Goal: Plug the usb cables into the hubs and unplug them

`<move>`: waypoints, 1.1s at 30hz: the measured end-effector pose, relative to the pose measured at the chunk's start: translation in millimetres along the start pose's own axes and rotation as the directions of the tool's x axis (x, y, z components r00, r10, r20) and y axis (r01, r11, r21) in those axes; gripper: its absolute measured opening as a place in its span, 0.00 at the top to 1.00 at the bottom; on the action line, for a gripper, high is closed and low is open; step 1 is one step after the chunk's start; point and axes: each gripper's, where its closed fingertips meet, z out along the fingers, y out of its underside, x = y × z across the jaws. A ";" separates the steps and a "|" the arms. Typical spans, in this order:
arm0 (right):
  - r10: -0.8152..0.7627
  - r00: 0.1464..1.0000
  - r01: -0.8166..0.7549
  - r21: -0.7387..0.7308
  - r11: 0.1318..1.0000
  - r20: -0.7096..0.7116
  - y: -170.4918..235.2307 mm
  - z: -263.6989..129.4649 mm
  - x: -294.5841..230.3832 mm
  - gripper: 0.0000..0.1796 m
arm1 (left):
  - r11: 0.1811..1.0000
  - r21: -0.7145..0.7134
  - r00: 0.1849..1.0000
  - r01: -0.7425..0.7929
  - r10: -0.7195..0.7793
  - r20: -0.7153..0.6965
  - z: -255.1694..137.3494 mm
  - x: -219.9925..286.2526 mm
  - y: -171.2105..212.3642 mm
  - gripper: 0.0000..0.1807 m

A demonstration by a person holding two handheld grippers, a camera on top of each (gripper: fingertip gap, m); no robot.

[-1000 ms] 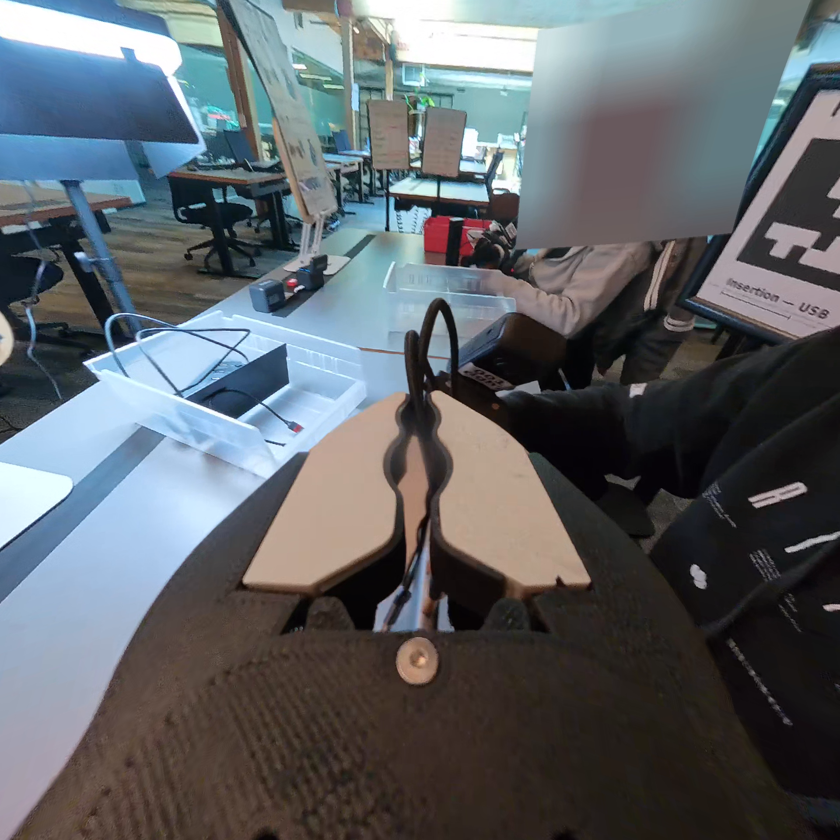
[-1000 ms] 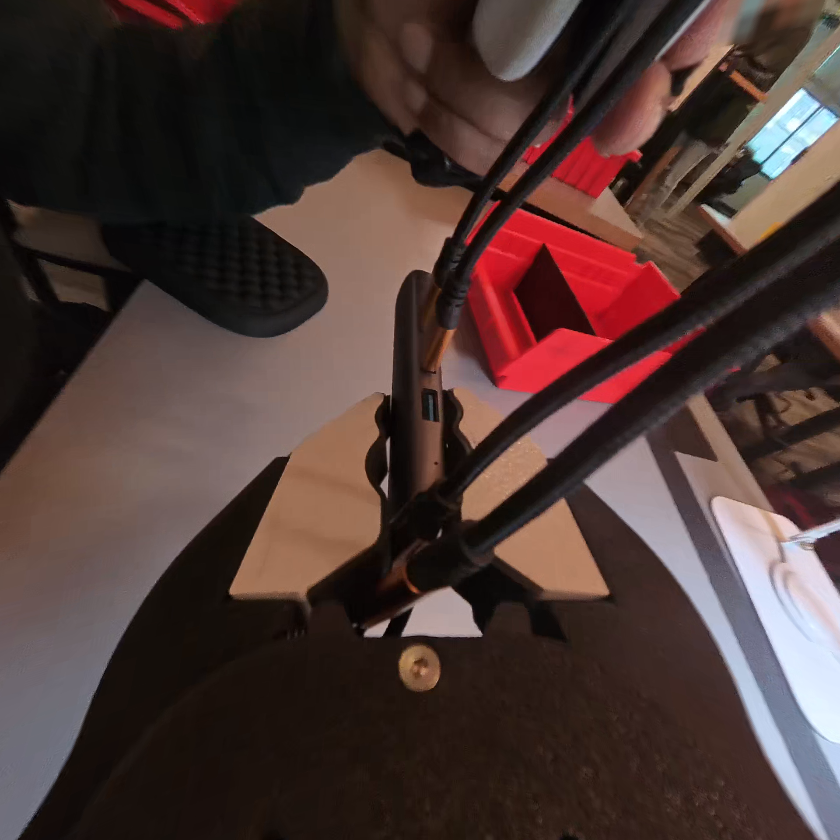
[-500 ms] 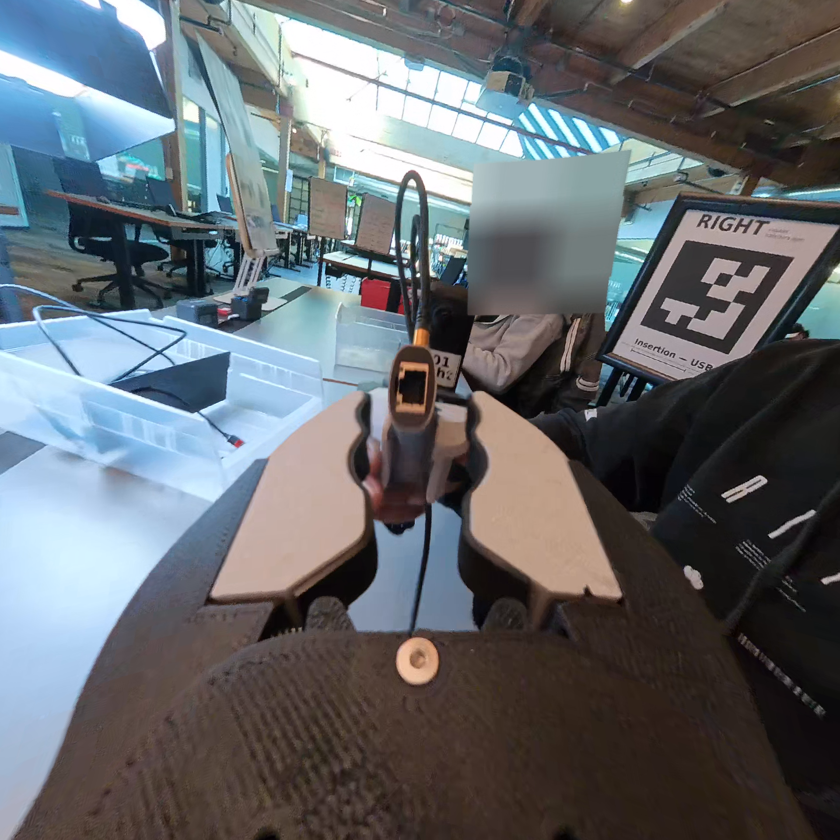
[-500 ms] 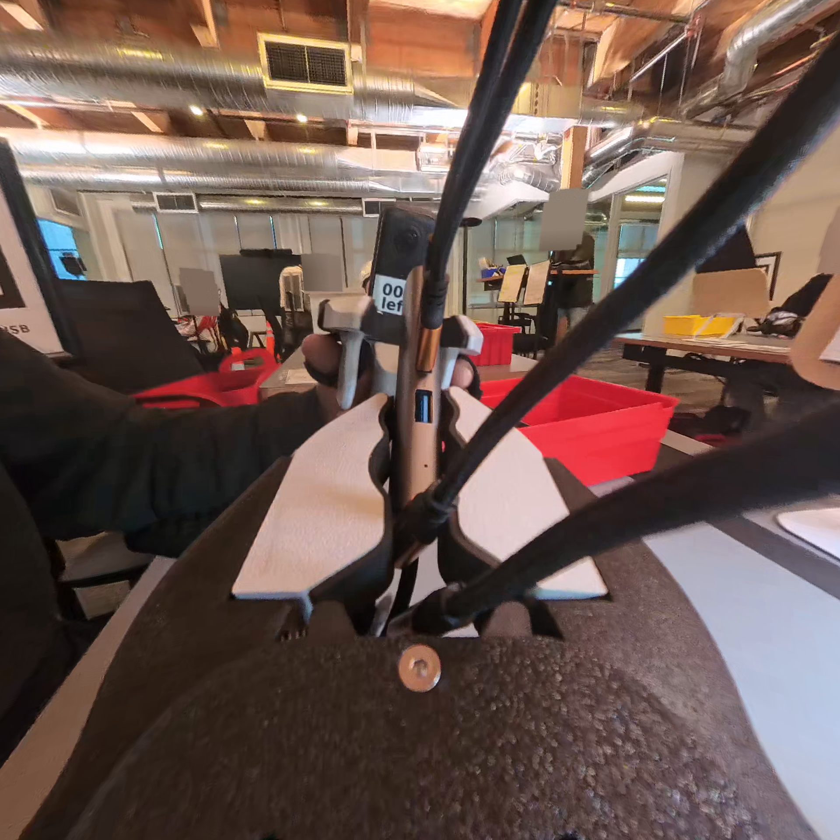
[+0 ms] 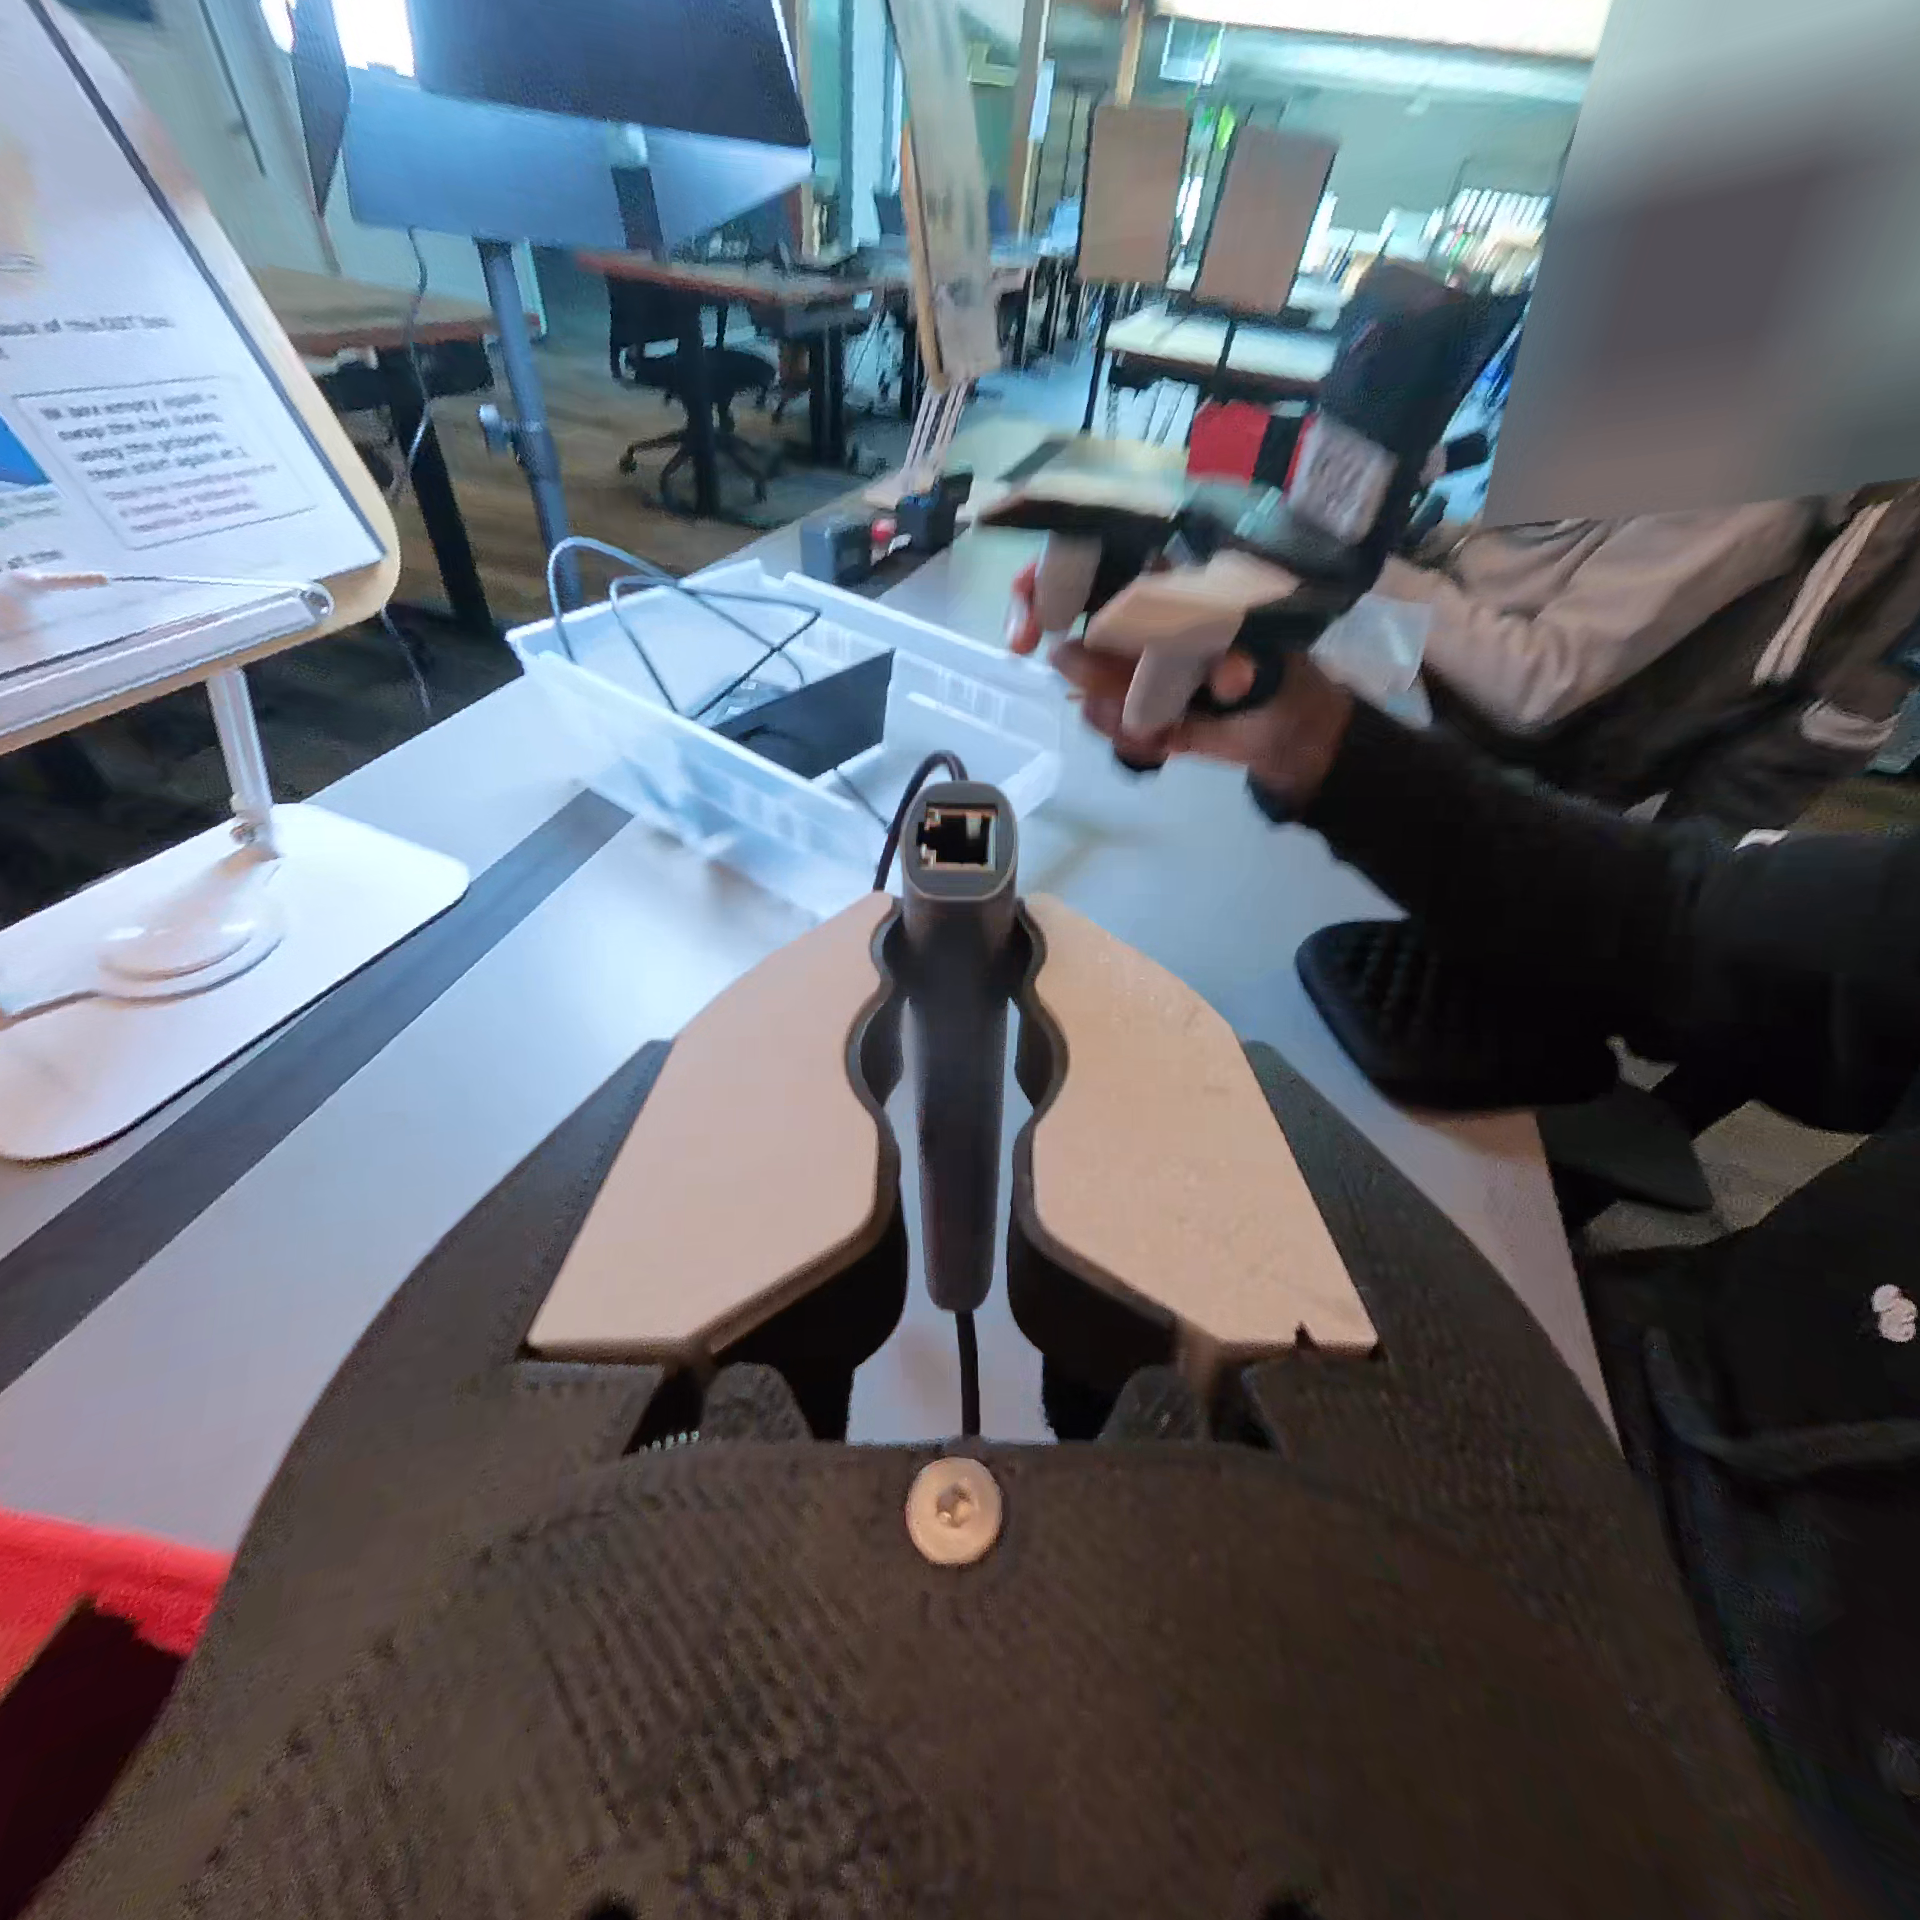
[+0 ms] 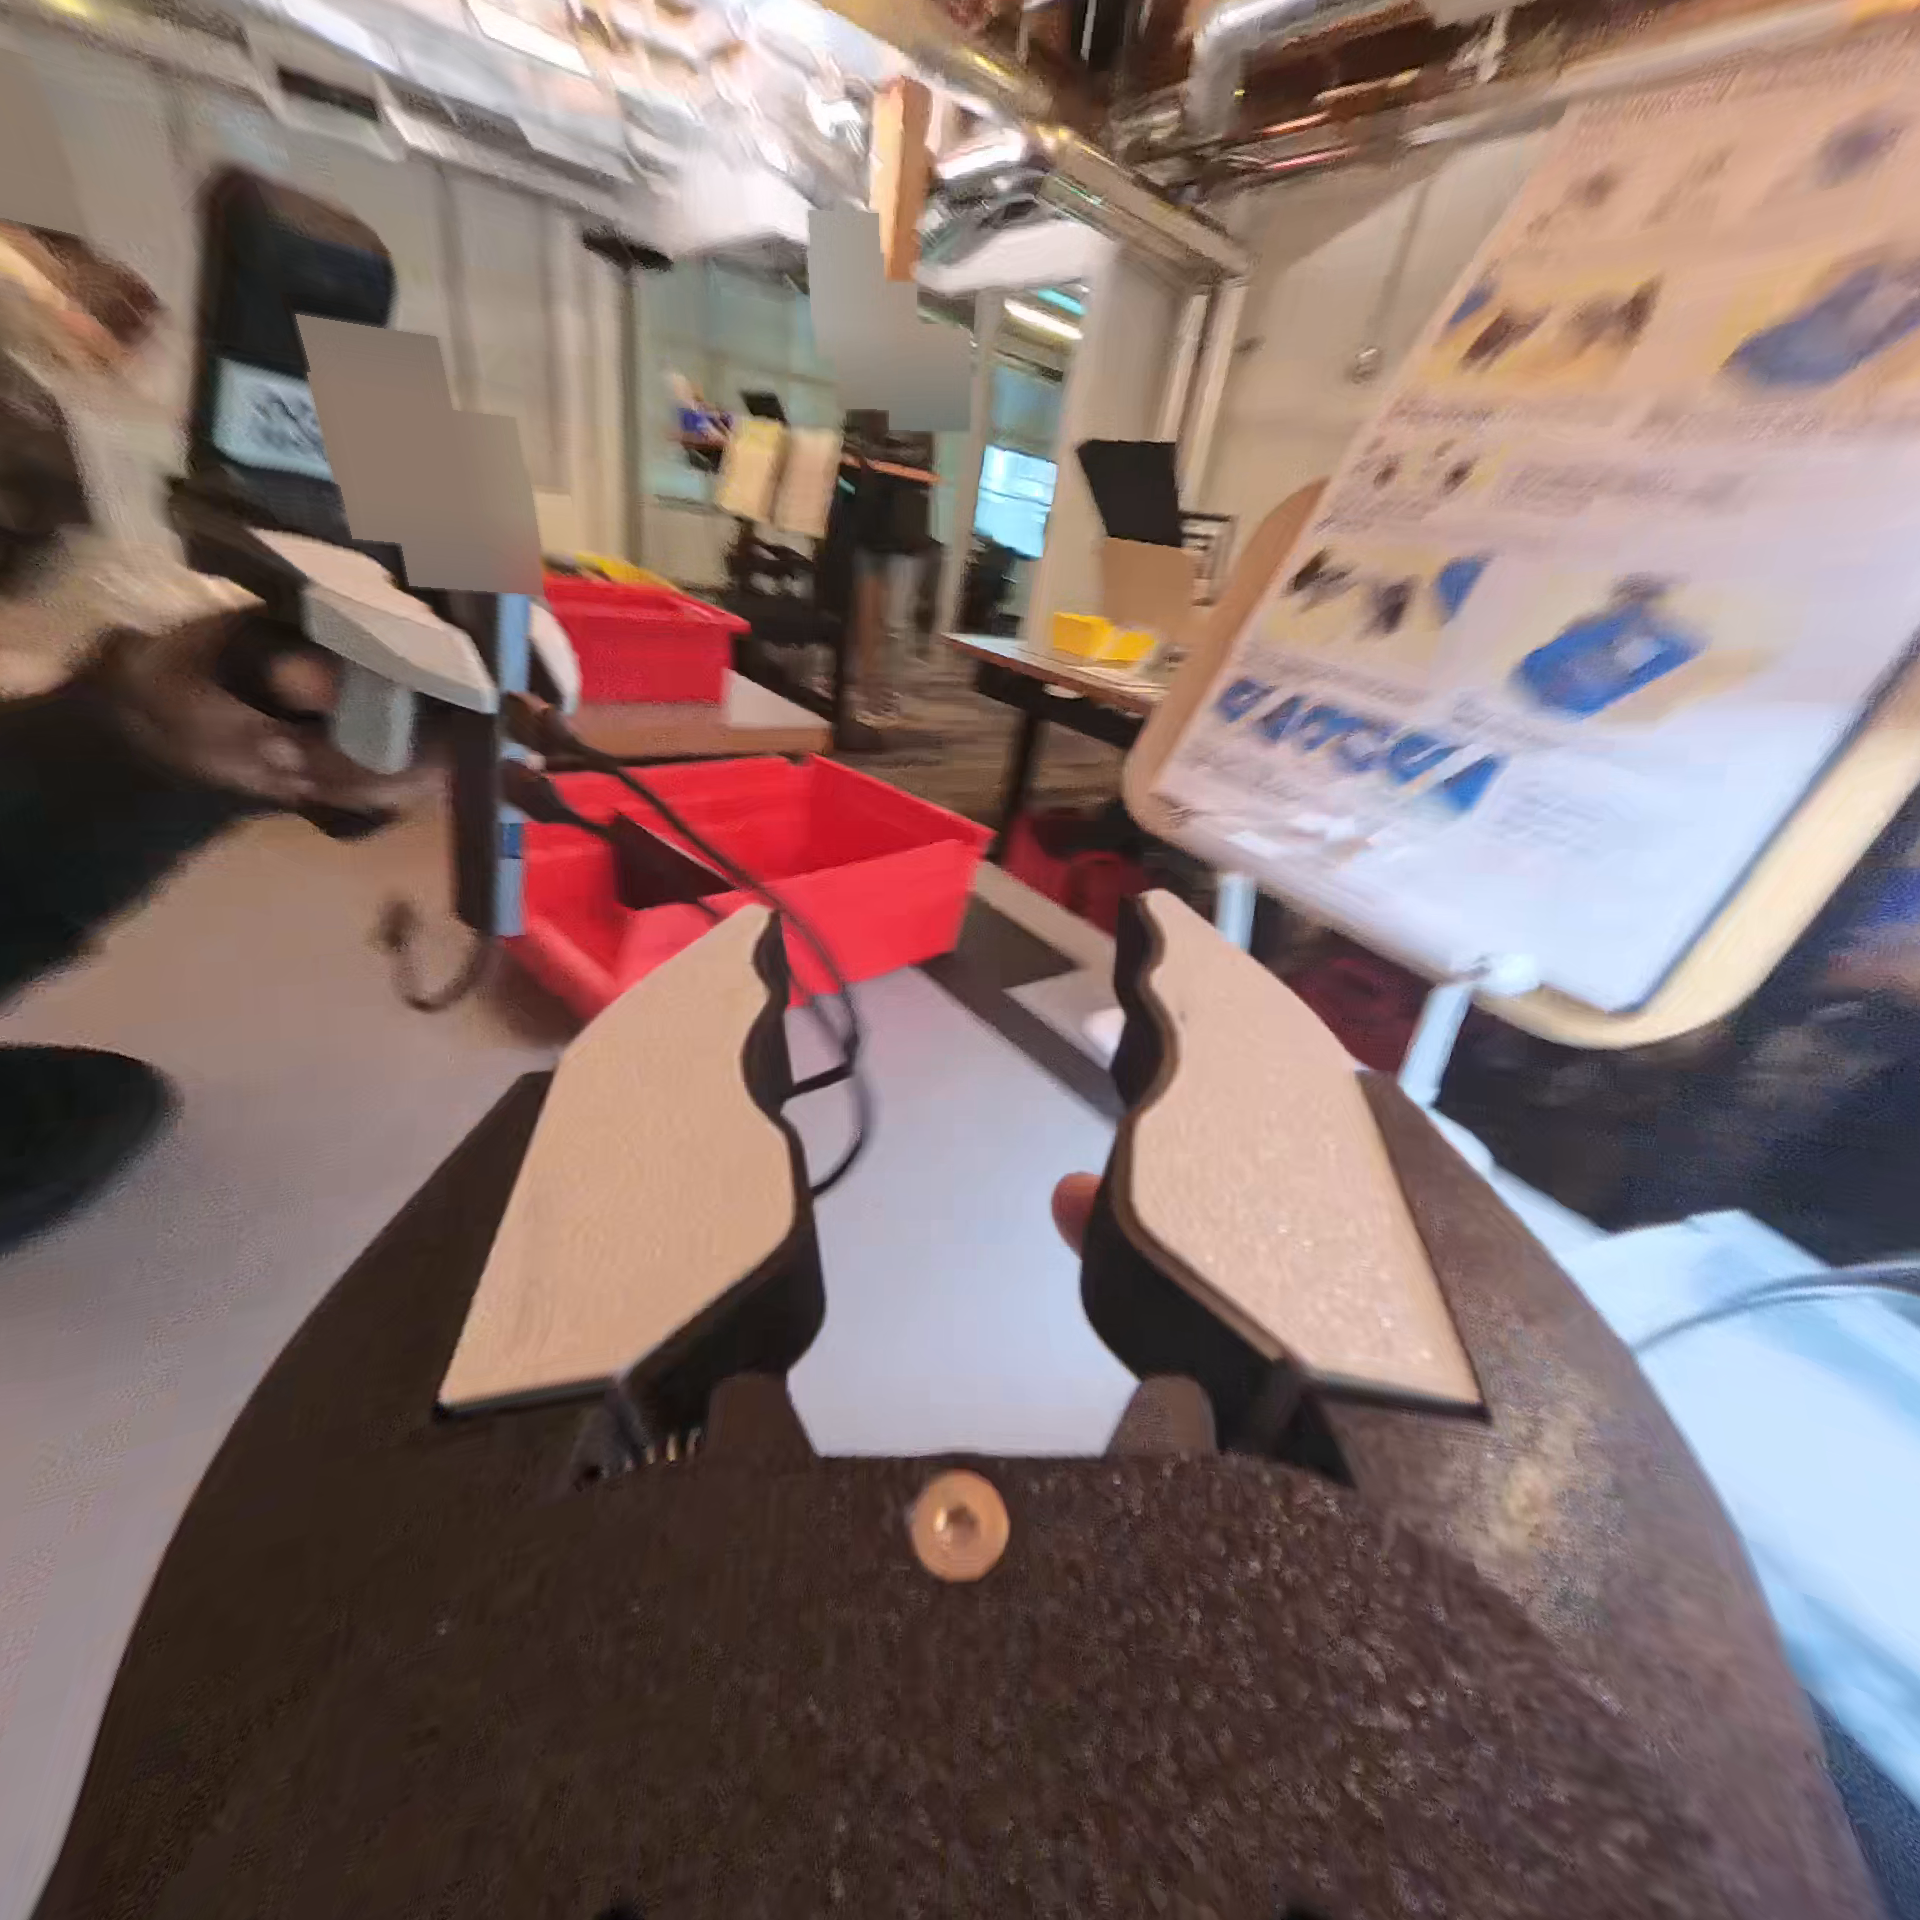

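My left gripper (image 5: 956,925) is shut on a dark grey USB hub (image 5: 954,1039), held above the table with its square end port pointing away. A thin black cable (image 5: 968,1361) runs from the hub's near end. My right gripper (image 6: 945,920) is open and empty above the table. The right wrist view shows the left gripper (image 6: 416,634) holding the hub (image 6: 480,831) upright, with two black USB cables (image 6: 665,821) plugged into its side and trailing to the table. The right gripper (image 5: 1132,582) shows blurred in the left wrist view, apart from the hub.
A clear tray (image 5: 727,769) holding cables and a black box stands beyond the hub. A red bin (image 6: 831,842) sits behind the cables. A sign on a white stand (image 5: 156,436) is at the left, also seen in the right wrist view (image 6: 1558,623). A black pad (image 5: 1382,987) lies at the right.
My right gripper let go of the hub, opened and drew away. My left gripper, earlier shut on a cable, now holds the hub and has lowered toward the table.
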 end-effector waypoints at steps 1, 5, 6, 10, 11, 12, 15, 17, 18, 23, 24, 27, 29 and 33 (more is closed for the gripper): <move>-0.107 0.994 0.106 -0.037 0.994 -0.030 -11.9 0.1 -0.3 0.68 | 0.999 -0.034 1.000 -0.013 0.013 0.016 1.7 -1.0 1.1 0.91; -0.490 0.869 0.491 -0.212 0.845 0.060 -29.3 27.2 -43.4 0.75 | 0.990 -0.136 0.999 -0.031 0.036 0.039 21.1 0.2 0.1 0.91; -0.554 0.826 0.561 -0.266 0.784 0.108 -21.5 36.9 -54.2 0.76 | 0.988 -0.153 0.999 -0.028 0.034 0.033 26.6 1.9 -1.4 0.91; -0.686 0.703 0.703 -0.335 0.628 0.187 14.7 70.6 -75.5 0.85 | 0.983 -0.182 0.999 -0.027 0.030 0.012 40.8 7.6 -0.4 0.91; -0.701 0.687 0.716 -0.337 0.611 0.190 23.3 74.9 -76.5 0.90 | 0.980 -0.197 0.999 -0.027 0.030 0.013 41.9 7.6 5.3 0.91; -0.716 0.668 0.735 -0.332 0.591 0.202 30.9 77.0 -78.4 0.92 | 0.979 -0.203 0.999 -0.022 0.027 0.019 42.7 5.9 11.1 0.91; -0.764 0.612 0.782 -0.302 0.546 0.203 40.5 80.1 -84.5 0.96 | 0.982 -0.180 0.998 0.057 -0.062 -0.022 40.2 1.6 19.8 0.91; -0.777 0.600 0.789 -0.297 0.538 0.189 40.0 81.1 -85.3 0.96 | 0.989 -0.126 0.995 0.078 -0.086 -0.057 39.4 -0.6 17.9 0.91; -0.776 0.604 0.787 -0.293 0.543 0.183 38.8 80.7 -85.0 0.96 | 0.993 -0.100 0.994 0.067 -0.076 -0.080 39.5 0.5 16.3 0.91; -0.727 0.667 0.740 -0.260 0.620 0.165 29.4 73.8 -82.1 0.96 | 0.999 -0.050 0.984 -0.005 -0.004 -0.180 37.8 16.4 13.3 0.81; -0.728 0.667 0.741 -0.249 0.624 0.158 26.9 73.0 -83.3 0.96 | 0.997 -0.063 0.985 -0.036 0.025 -0.171 39.7 17.1 16.6 0.84; -0.728 0.670 0.737 -0.240 0.631 0.146 23.2 72.0 -83.7 0.96 | 0.992 -0.086 0.990 -0.094 0.084 -0.117 46.0 14.4 21.1 0.91; -0.751 0.648 0.753 -0.256 0.606 0.130 24.4 73.0 -79.2 0.97 | 0.993 -0.111 0.996 -0.033 0.023 -0.090 47.9 10.6 20.0 0.91; -0.793 0.593 0.796 -0.255 0.549 0.142 29.4 76.1 -79.0 0.97 | 0.989 -0.118 0.990 0.085 -0.097 -0.104 44.8 5.1 19.8 0.91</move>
